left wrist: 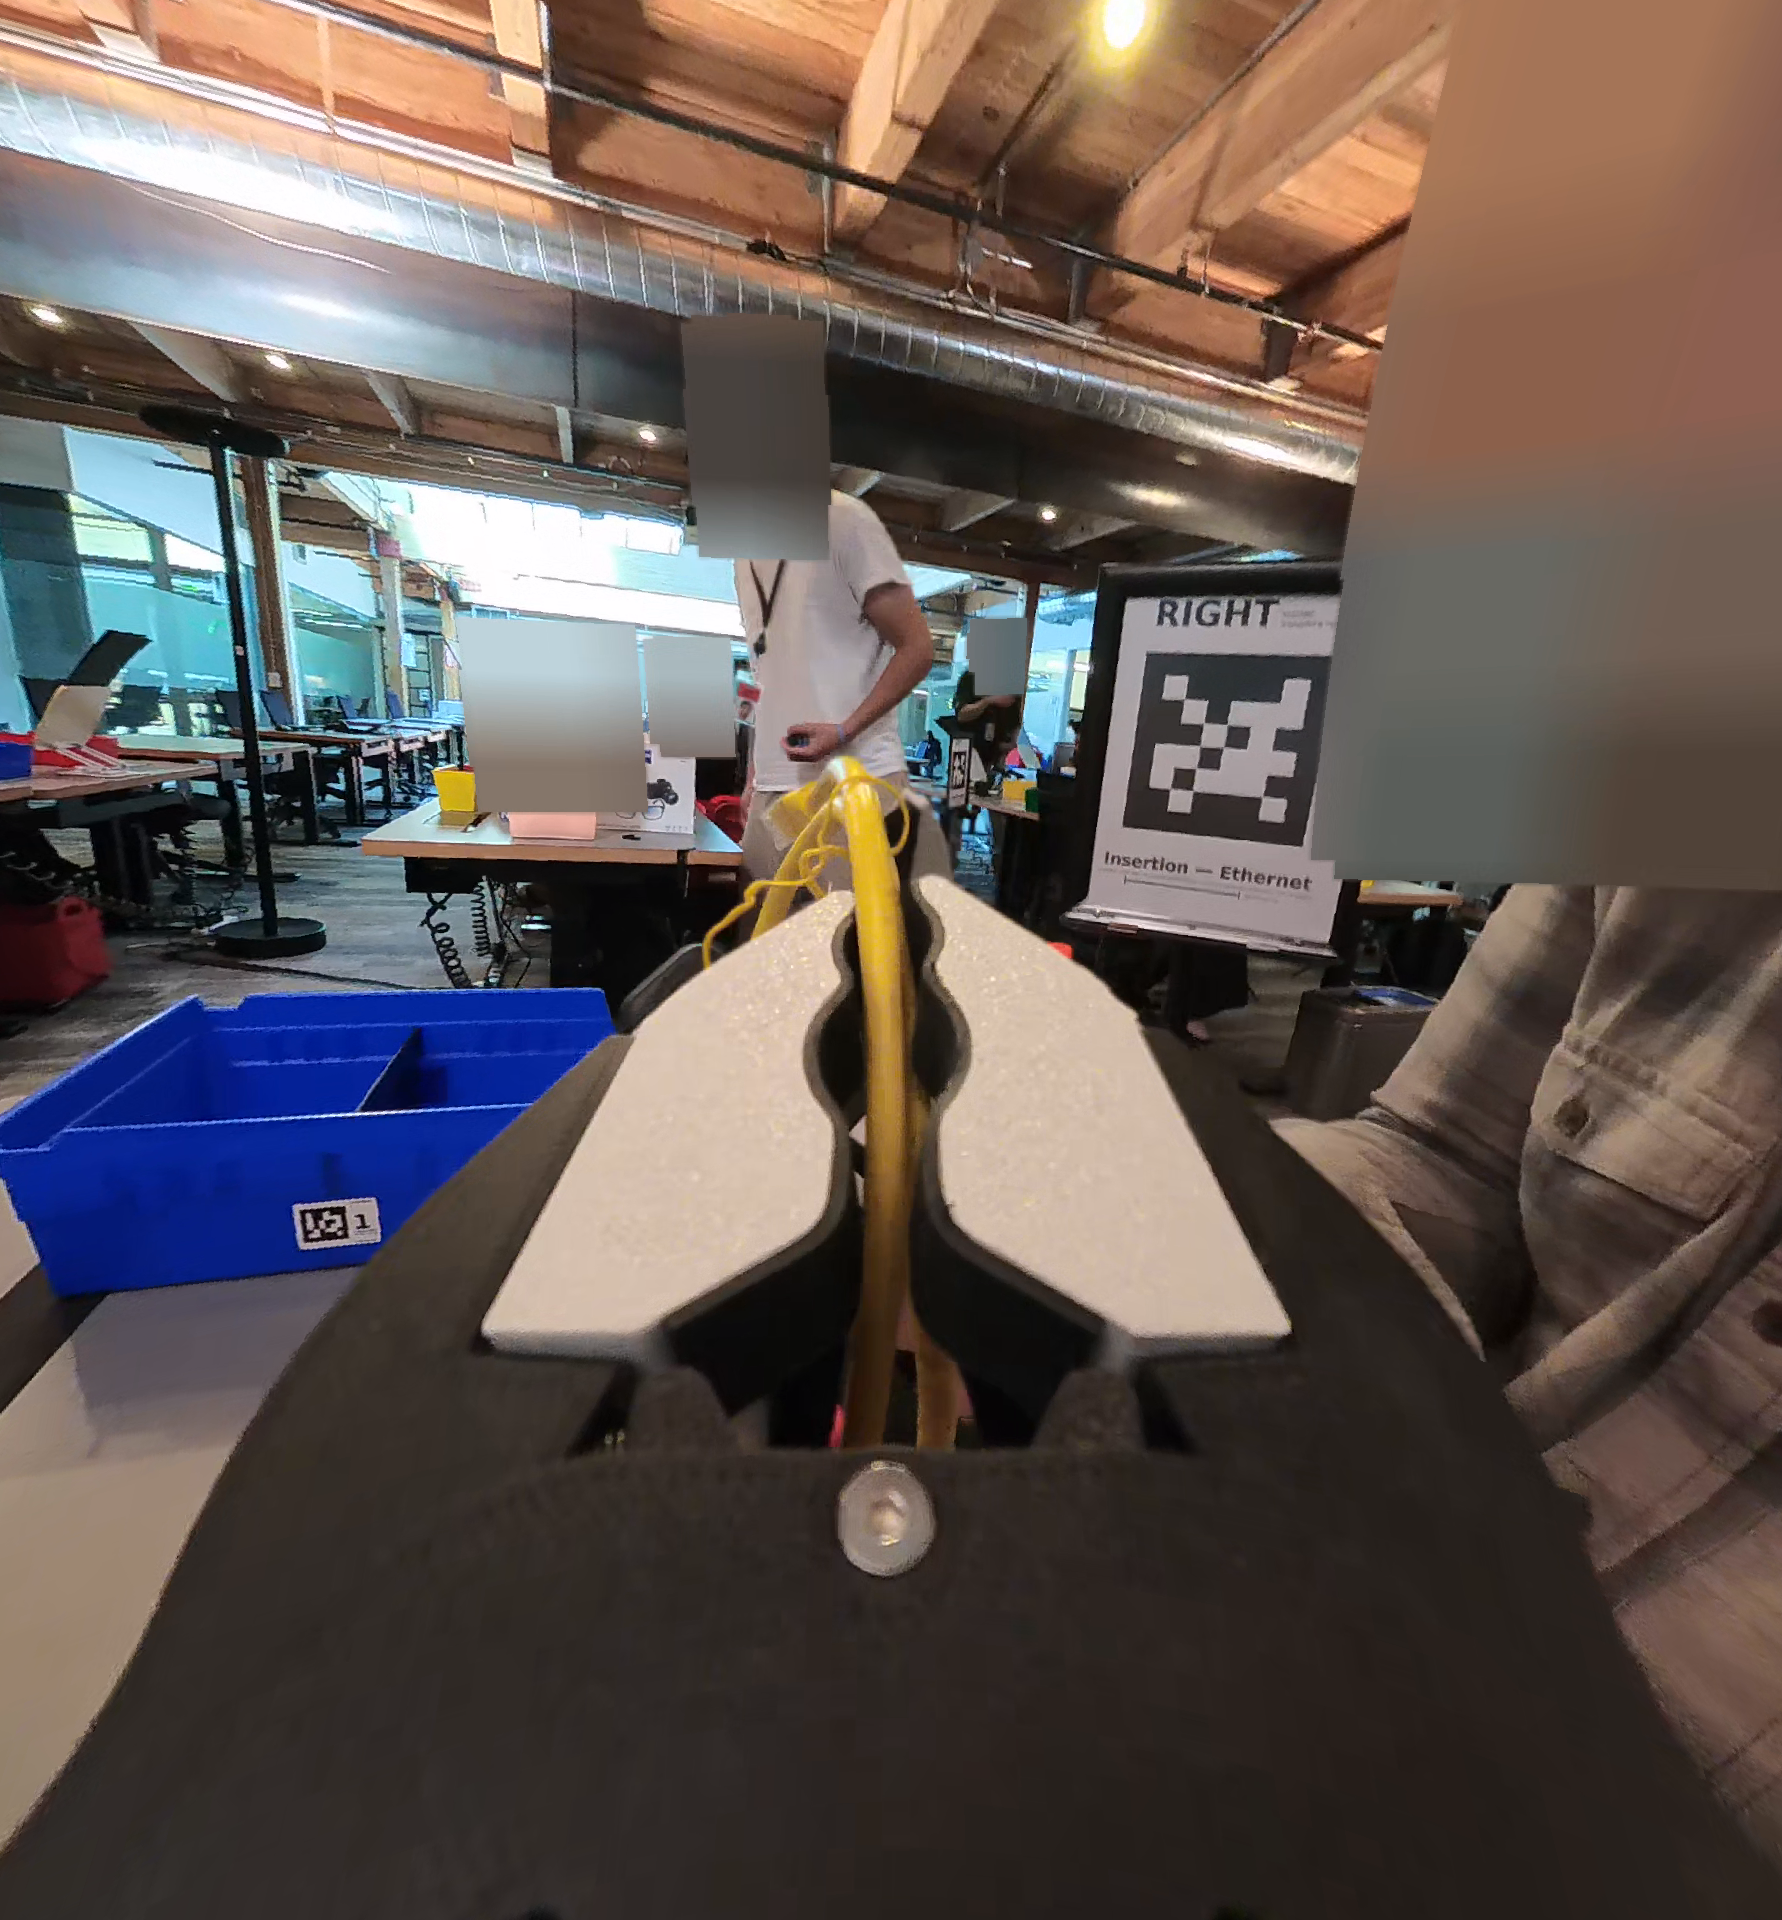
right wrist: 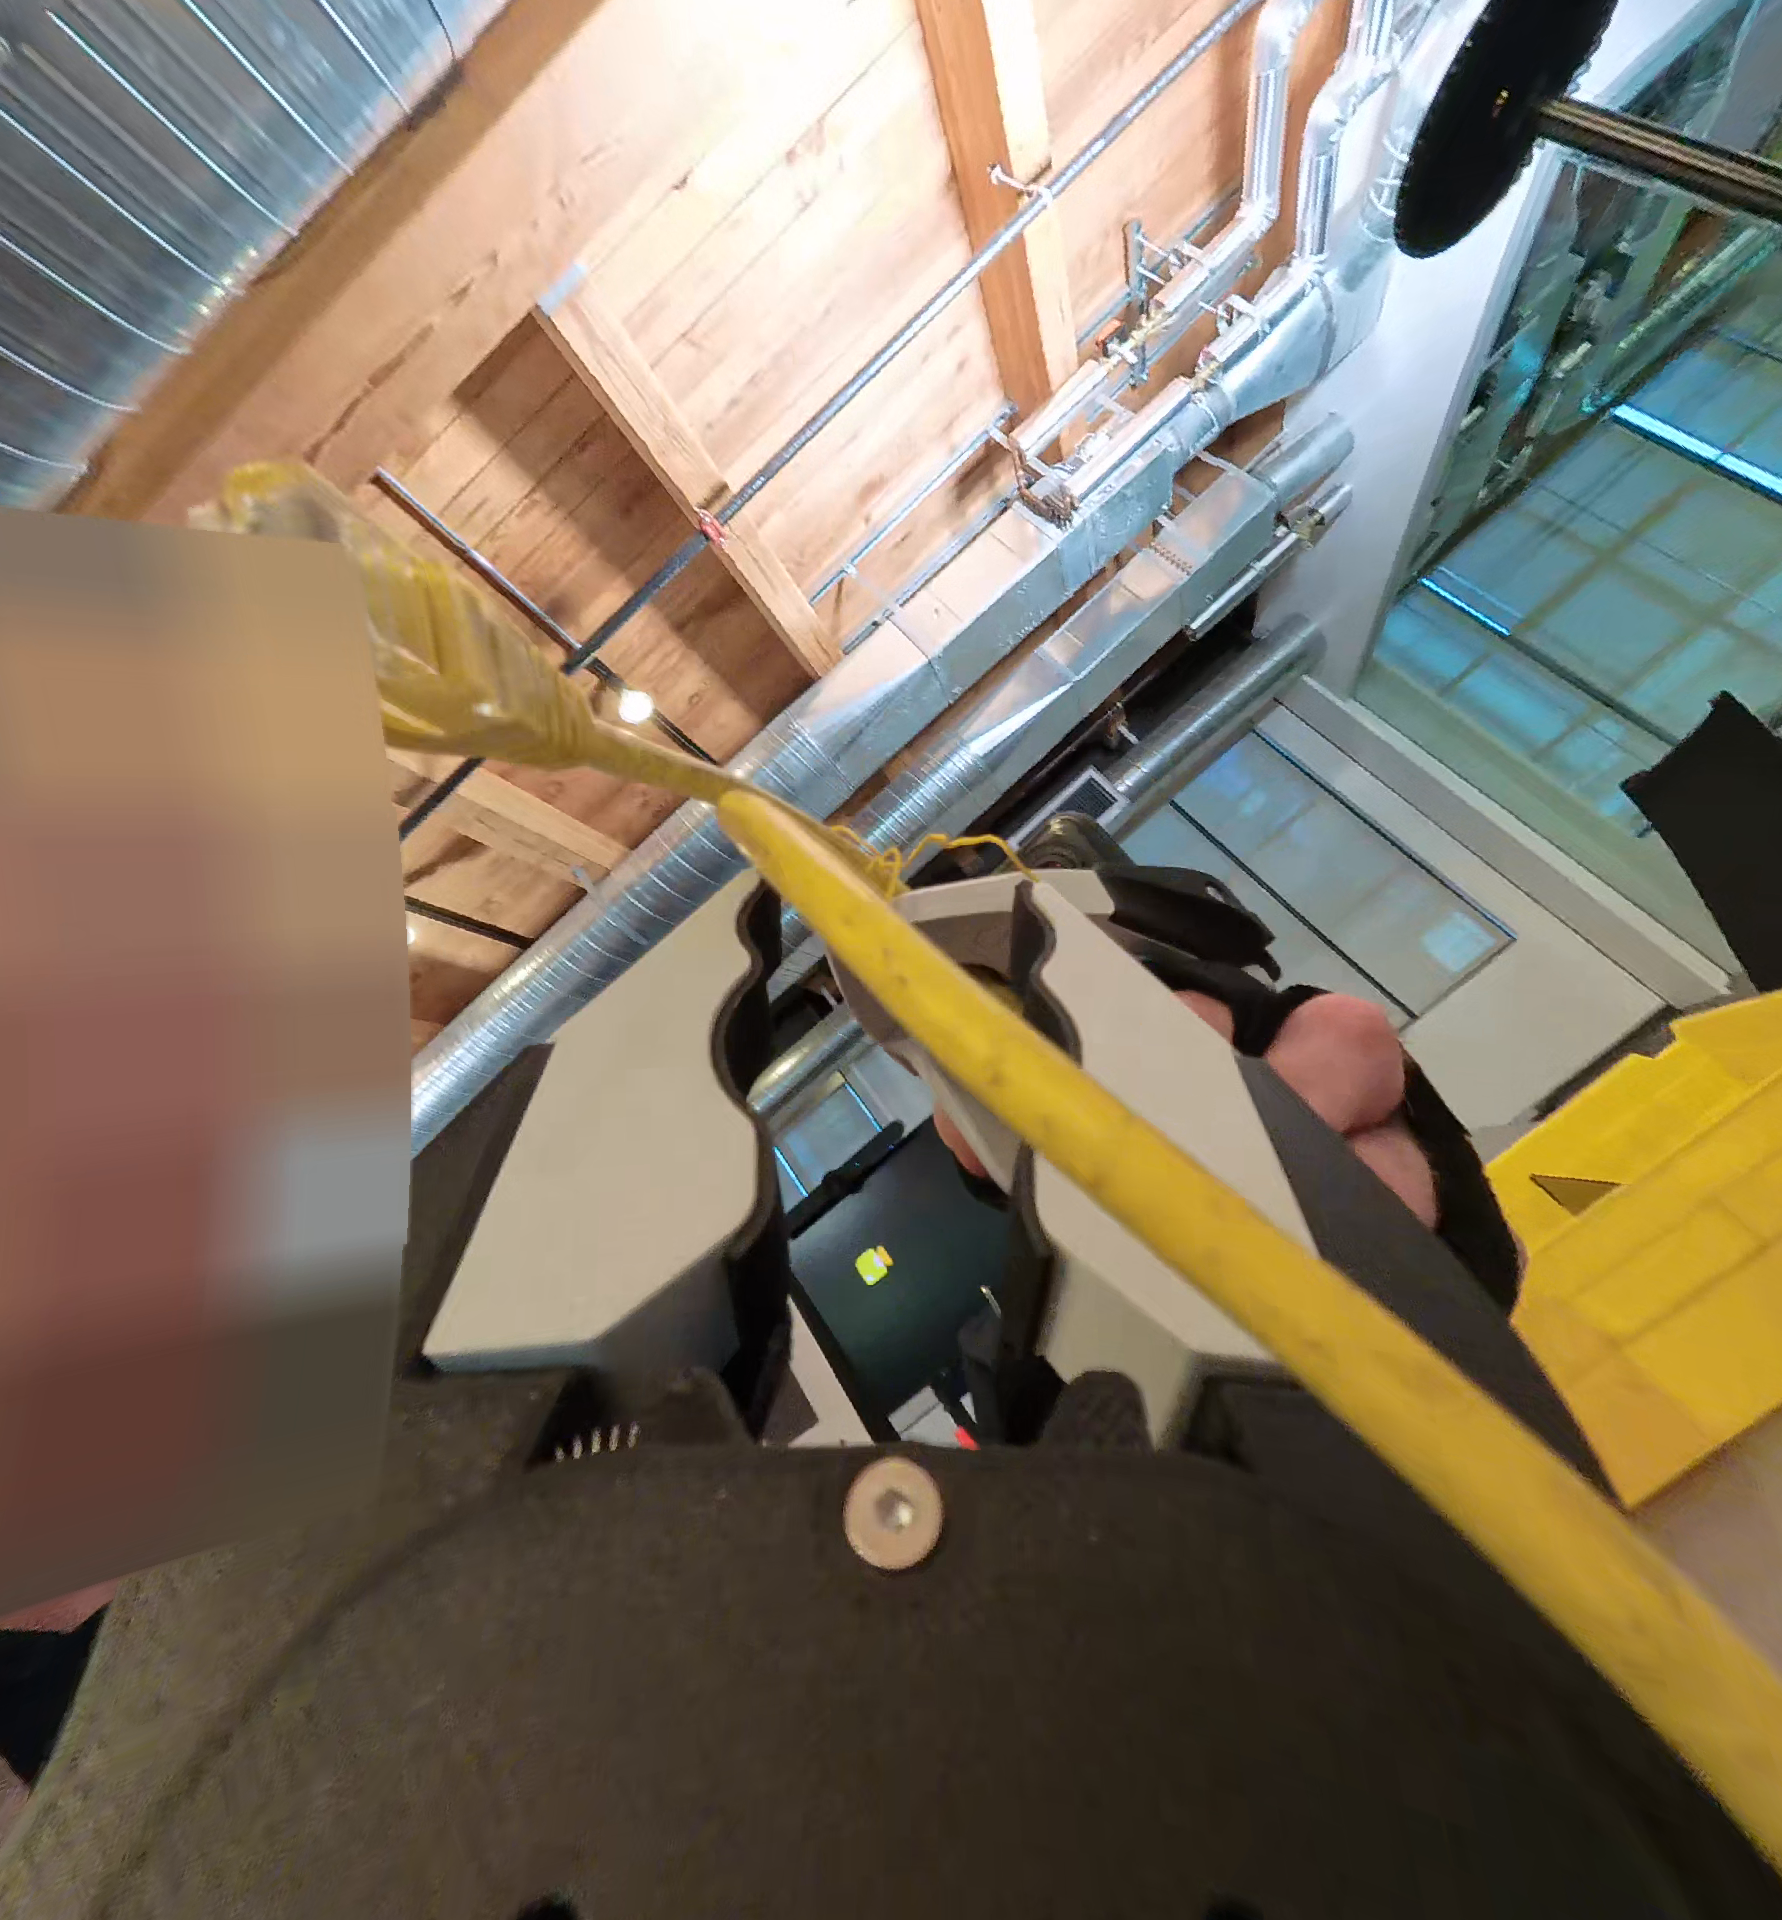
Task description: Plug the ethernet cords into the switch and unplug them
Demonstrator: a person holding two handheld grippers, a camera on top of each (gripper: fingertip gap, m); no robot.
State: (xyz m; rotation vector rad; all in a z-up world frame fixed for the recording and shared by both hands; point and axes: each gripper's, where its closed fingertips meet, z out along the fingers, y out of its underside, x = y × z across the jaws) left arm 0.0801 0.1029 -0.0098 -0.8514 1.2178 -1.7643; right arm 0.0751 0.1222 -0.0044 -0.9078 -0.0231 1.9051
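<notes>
My left gripper (left wrist: 887,899) is shut on a yellow ethernet cord (left wrist: 885,1091) that runs up between its grey fingers and loops over their tips. My right gripper (right wrist: 892,904) points up at the ceiling with its jaws apart. The same cord (right wrist: 1126,1143) crosses slantwise over its right finger (right wrist: 1136,1101), not held by it. The cord's yellow plug (right wrist: 451,623) sticks out at the upper left, free in the air and partly behind a blur patch. The left gripper's fingers (right wrist: 970,925) and a gloved hand (right wrist: 1334,1070) show just beyond. No switch is in view.
A blue divided bin (left wrist: 243,1132) stands on the table at the left. A marker sign on a stand (left wrist: 1219,748) is at the back right. A person in a plaid shirt (left wrist: 1645,1195) sits close on the right. A yellow bin (right wrist: 1645,1247) is at the right. My two grippers' fingertips are within a few centimetres of each other.
</notes>
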